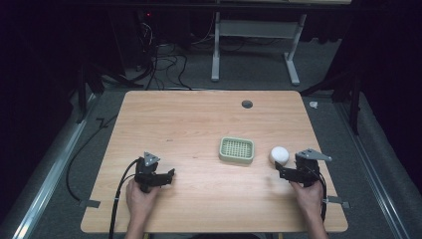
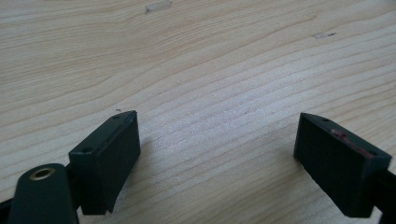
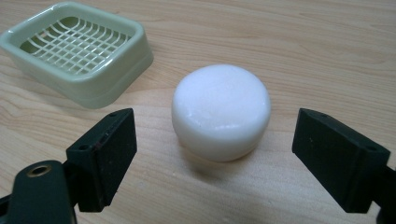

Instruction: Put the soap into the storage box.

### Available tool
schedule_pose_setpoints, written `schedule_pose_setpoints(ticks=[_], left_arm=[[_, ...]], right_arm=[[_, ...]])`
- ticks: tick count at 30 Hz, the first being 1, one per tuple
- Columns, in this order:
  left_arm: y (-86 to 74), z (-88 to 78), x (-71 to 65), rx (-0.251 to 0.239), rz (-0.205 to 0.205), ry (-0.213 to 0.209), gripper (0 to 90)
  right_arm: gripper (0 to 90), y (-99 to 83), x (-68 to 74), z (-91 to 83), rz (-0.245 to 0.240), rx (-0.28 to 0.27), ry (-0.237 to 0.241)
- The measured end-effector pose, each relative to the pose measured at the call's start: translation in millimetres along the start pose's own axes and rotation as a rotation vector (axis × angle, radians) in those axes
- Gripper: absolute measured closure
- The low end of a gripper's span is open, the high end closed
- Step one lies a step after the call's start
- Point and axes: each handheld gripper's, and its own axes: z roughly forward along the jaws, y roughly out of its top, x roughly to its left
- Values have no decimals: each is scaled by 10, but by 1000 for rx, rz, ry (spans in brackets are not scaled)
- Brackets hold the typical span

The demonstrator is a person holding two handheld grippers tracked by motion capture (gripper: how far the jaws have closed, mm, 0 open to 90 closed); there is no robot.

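White soap bar [image 3: 220, 112]: round, puck-shaped, smooth, laid flat on the tabletop [image 3: 303, 42], flat face up; no long axis can be told. Placed just beside the green slatted soap dish [image 3: 77, 51], apart from it. Right gripper [image 3: 215, 156]: spread wide, bar untouched. Left gripper [image 2: 217, 163]: spread wide over bare wood.

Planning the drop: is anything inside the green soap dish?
Nothing: the green soap dish shows just its bare grid floor. The white soap sits beside it. Beneath the grid is hidden.
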Motion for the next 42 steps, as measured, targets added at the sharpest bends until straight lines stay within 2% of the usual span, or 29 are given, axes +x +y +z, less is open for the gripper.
schedule_pose_setpoints(ticks=[7, 15, 28, 42], left_arm=[[0, 0, 0, -1, -1, 0, 150], [0, 0, 1, -1, -1, 0, 150], [0, 0, 0, 0, 0, 0, 150], [0, 0, 1, -1, -1, 0, 150]], right_arm=[[143, 93, -8, 73, 7, 0, 18], [137, 188, -10, 215, 8, 10, 14], [126, 197, -54, 357, 31, 38, 16], [125, 159, -79, 543, 50, 92, 7]])
